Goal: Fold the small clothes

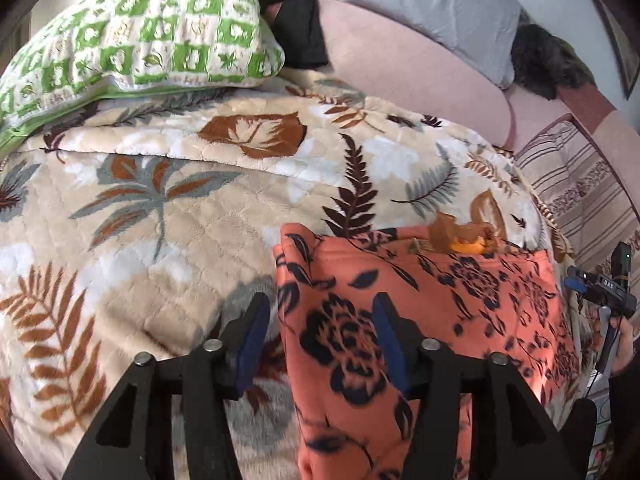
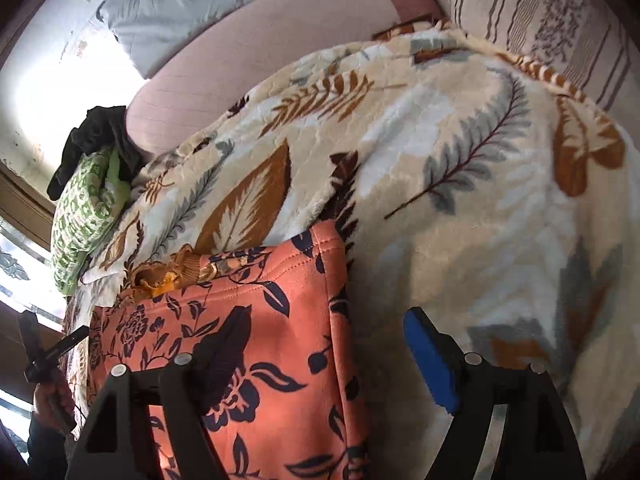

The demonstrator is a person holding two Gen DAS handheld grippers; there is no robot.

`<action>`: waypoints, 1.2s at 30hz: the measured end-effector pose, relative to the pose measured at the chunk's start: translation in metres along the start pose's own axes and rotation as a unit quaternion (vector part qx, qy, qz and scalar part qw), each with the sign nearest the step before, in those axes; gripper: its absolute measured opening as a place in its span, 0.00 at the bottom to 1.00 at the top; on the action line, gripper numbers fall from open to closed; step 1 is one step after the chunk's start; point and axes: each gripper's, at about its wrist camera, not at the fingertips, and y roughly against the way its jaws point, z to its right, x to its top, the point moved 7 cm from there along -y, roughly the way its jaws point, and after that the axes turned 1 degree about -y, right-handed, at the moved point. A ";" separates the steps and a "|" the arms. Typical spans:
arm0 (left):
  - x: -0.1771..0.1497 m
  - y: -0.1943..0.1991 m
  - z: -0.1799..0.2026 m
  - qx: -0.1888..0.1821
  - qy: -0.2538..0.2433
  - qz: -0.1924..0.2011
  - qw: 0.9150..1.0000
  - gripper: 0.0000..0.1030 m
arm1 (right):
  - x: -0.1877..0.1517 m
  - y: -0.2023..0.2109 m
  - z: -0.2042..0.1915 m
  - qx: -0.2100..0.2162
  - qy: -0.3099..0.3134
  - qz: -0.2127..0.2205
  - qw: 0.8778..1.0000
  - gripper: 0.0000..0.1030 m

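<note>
A: How did we find the jaws?

B: On the left gripper [image 1: 320,340] they stood apart over the left edge of the garment [image 1: 420,320], one finger above the blanket [image 1: 160,240], the other above the coral cloth. We saw nothing clamped.

A: And the right gripper [image 2: 328,352]?

B: Its jaws were wide apart too, straddling the garment's right edge, and empty. The blue pad [image 2: 430,360] hung over the blanket beside that edge.

A: Where was the garment?

B: It lay flat on the blanket, folded, with a brown-orange scrap [image 1: 464,236] just past its far edge.

A: Further out?

B: Beyond the garment, we saw a green pillow [image 1: 140,40] with dark clothes [image 1: 296,20] against it, and a grey pillow [image 1: 432,4] on the pink sheet [image 1: 400,76].
</note>
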 end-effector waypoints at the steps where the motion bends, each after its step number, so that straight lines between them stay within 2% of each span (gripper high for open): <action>1: -0.011 0.016 0.007 -0.011 -0.002 0.010 1.000 0.55 | -0.003 0.017 -0.004 0.001 0.000 0.016 1.000 0.80; 2: -0.024 0.030 0.014 -0.024 -0.003 0.017 1.000 0.55 | -0.006 0.035 -0.011 0.014 0.001 0.030 0.999 0.80; 4: -0.056 0.041 0.022 -0.028 0.001 -0.003 1.000 0.55 | -0.022 0.063 -0.032 0.068 0.006 0.036 0.997 0.80; 6: -0.086 0.040 0.026 -0.028 0.009 -0.018 0.999 0.55 | -0.046 0.074 -0.059 0.131 0.006 0.012 0.991 0.80; 8: -0.114 0.031 0.019 -0.024 0.035 -0.043 0.998 0.55 | -0.076 0.074 -0.079 0.195 -0.007 -0.024 0.981 0.80; 10: -0.131 0.017 0.009 -0.033 0.073 -0.063 0.995 0.51 | -0.107 0.064 -0.089 0.232 -0.011 -0.056 0.971 0.80; 11: -0.134 0.017 0.005 -0.032 0.081 -0.055 0.995 0.42 | -0.121 0.051 -0.086 0.229 -0.017 -0.077 0.970 0.80; 12: -0.134 0.018 0.002 -0.027 0.082 -0.057 0.995 0.35 | -0.135 0.034 -0.076 0.206 -0.029 -0.101 0.973 0.79; 13: -0.131 0.020 -0.001 -0.024 0.089 -0.062 0.994 0.22 | -0.145 0.015 -0.057 0.156 -0.050 -0.120 0.979 0.79; 14: -0.131 0.024 -0.003 -0.032 0.103 -0.062 0.992 0.19 | -0.152 0.005 -0.043 0.143 -0.077 -0.125 0.979 0.73; 16: -0.125 0.042 -0.002 -0.026 0.108 -0.037 0.993 0.19 | -0.147 0.018 -0.041 0.167 -0.107 -0.101 0.975 0.74; 18: -0.125 0.063 0.001 -0.045 0.123 0.000 0.991 0.34 | -0.144 0.032 -0.045 0.173 -0.102 -0.087 0.976 0.76; 19: -0.128 0.069 0.001 -0.066 0.146 0.009 0.987 0.61 | -0.142 0.038 -0.048 0.176 -0.095 -0.082 0.976 0.76; 20: -0.132 0.074 0.001 -0.084 0.177 0.019 0.980 0.83 | -0.143 0.045 -0.051 0.182 -0.091 -0.077 0.976 0.76; 21: -0.138 0.076 0.001 -0.097 0.210 0.030 0.972 0.86 | -0.144 0.051 -0.052 0.189 -0.090 -0.073 0.975 0.76; 24: -0.150 0.067 0.007 -0.123 0.283 0.044 0.950 0.86 | -0.152 0.067 -0.056 0.205 -0.095 -0.064 0.972 0.76; 27: -0.156 0.044 0.011 -0.144 0.358 0.036 0.922 0.85 | -0.162 0.070 -0.063 0.215 -0.096 -0.065 0.970 0.76; 30: -0.149 0.027 0.012 -0.138 0.386 0.041 0.911 0.84 | -0.167 0.066 -0.065 0.209 -0.087 -0.065 0.972 0.76; 31: -0.146 0.026 0.008 -0.134 0.398 0.051 0.906 0.75 | -0.168 0.064 -0.065 0.209 -0.090 -0.068 0.971 0.76; 32: -0.142 0.025 0.003 -0.131 0.406 0.056 0.903 0.42 | -0.168 0.062 -0.064 0.211 -0.092 -0.070 0.971 0.76; 33: -0.139 0.022 -0.001 -0.121 0.404 0.051 0.905 0.17 | -0.169 0.059 -0.064 0.209 -0.093 -0.071 0.971 0.76; 34: -0.137 0.021 -0.005 -0.097 0.394 0.046 0.913 0.07 | -0.171 0.056 -0.062 0.205 -0.094 -0.072 0.972 0.76; 35: -0.133 0.025 -0.006 -0.073 0.375 0.050 0.923 0.07 | -0.172 0.052 -0.059 0.201 -0.096 -0.075 0.972 0.76; 36: -0.129 0.032 -0.003 -0.037 0.338 0.053 0.939 0.07 | -0.174 0.048 -0.054 0.191 -0.100 -0.079 0.973 0.76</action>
